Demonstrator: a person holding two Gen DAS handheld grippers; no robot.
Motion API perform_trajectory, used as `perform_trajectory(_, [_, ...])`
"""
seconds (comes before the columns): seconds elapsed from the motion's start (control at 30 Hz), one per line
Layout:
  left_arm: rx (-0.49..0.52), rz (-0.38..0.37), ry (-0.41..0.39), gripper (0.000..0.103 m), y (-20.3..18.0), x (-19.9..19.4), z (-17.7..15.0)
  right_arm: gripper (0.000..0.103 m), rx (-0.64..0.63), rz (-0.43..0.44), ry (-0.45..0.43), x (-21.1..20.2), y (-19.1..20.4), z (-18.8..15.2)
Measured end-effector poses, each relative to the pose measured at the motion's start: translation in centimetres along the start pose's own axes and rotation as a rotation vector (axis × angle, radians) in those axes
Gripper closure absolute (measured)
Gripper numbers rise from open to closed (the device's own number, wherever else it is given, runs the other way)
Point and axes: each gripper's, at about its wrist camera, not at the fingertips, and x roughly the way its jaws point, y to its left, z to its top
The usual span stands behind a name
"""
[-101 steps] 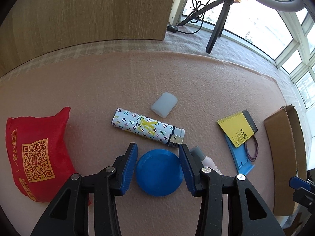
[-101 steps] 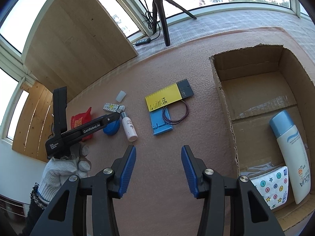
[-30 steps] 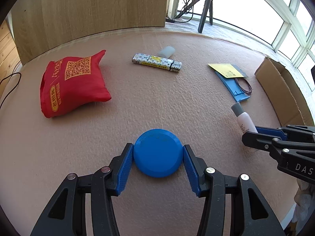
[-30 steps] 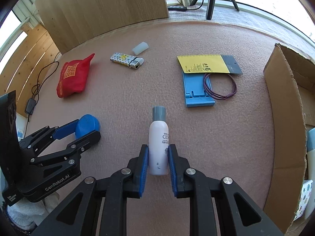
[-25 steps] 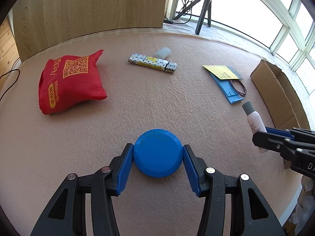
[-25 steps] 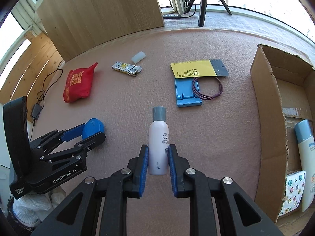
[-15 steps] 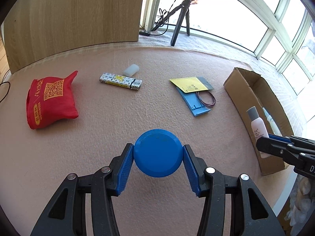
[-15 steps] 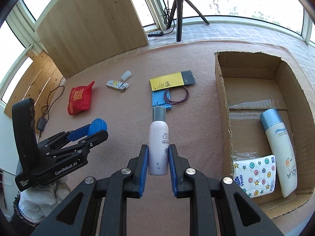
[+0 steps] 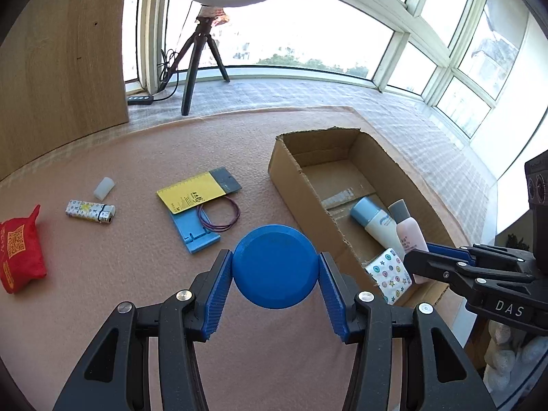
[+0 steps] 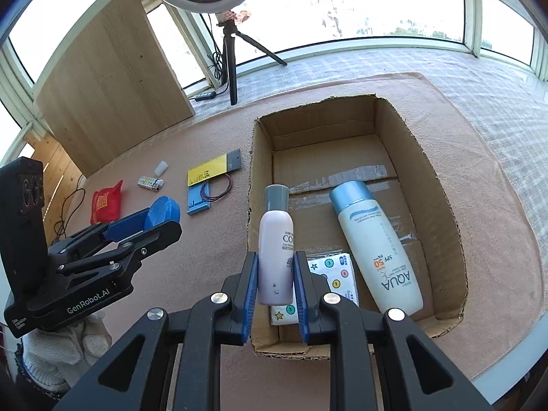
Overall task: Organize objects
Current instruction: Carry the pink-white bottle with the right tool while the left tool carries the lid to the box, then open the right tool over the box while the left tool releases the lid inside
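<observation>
Right gripper clenched on small bottle at mid-body, held above near end of cardboard box: light, rigid, smooth plastic, likely slippery. Left gripper clamped across edges of blue disc, held beside box; stiff, light.

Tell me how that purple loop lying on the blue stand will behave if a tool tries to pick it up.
The purple loop is a thin strand lying flat, so it probably droops and loses its round shape once lifted. It looks very light. Lying partly on the blue stand, it leaves little height to pinch, so the tool may slide off it.
</observation>
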Motion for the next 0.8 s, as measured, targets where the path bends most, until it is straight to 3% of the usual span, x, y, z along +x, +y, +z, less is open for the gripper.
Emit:
perform_trajectory(0.4, [0.133, -0.058, 0.016, 0.049, -8.0, 3.8, 2.3, 0.085, 0.075, -0.047, -0.019, -1.4, -4.8, -0.5])
perform_trajectory(0.7, [0.165, -0.06, 0.013, 0.049, -9.8, 4.9, 3.3, 0.084, 0.106, -0.05, -0.034, -1.6, -6.1, -0.7])
perform_trajectory(0.8, [0.164, -0.057, 0.008, 0.046, -9.8, 4.8, 3.5, 0.078, 0.119, -0.05, -0.027, -1.4, -6.4, -0.6])
